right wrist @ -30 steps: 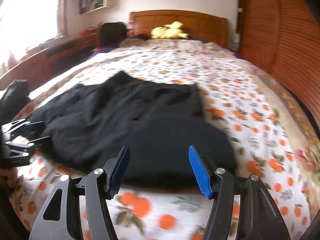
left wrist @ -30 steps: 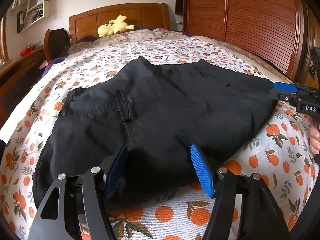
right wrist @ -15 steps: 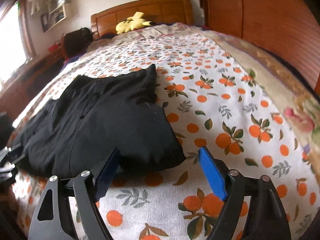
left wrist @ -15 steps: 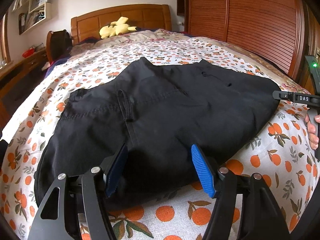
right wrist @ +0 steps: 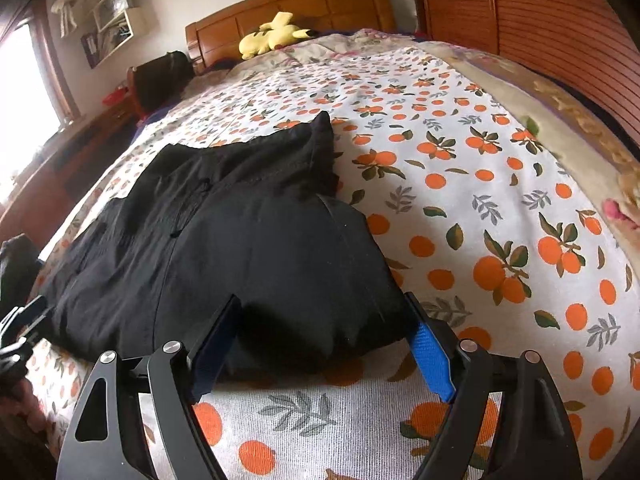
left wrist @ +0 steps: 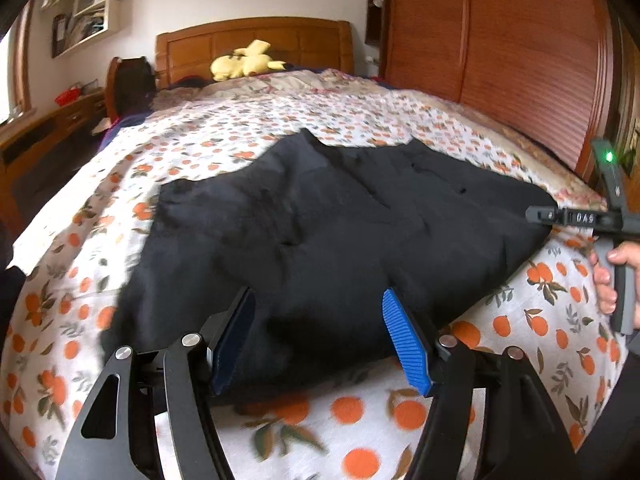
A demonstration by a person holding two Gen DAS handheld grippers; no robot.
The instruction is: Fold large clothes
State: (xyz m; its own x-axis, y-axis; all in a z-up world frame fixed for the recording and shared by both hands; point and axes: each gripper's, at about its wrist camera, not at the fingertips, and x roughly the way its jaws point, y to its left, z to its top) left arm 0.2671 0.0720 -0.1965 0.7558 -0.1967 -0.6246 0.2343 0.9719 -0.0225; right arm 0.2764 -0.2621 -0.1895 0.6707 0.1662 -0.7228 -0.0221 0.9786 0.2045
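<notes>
A large black garment (left wrist: pixel 320 240) lies folded on the orange-print bedsheet (left wrist: pixel 360 412); it also shows in the right wrist view (right wrist: pixel 240 248). My left gripper (left wrist: pixel 320 332) is open, its blue pads either side of the garment's near edge. My right gripper (right wrist: pixel 324 340) is open, its pads straddling the garment's near right corner, which bulges between them. The right gripper also shows at the right edge of the left wrist view (left wrist: pixel 580 220), held by a hand.
A wooden headboard (left wrist: pixel 256 48) with a yellow plush toy (left wrist: pixel 246 66) stands at the far end. A wooden slatted wardrobe (left wrist: pixel 500 48) runs along the right side. A wooden desk (left wrist: pixel 40 136) and wall shelves (left wrist: pixel 84 4) are on the left.
My right gripper has swung from the garment's middle to its right corner and moved in around it. My left gripper has edged closer to the near edge. Both stay open.
</notes>
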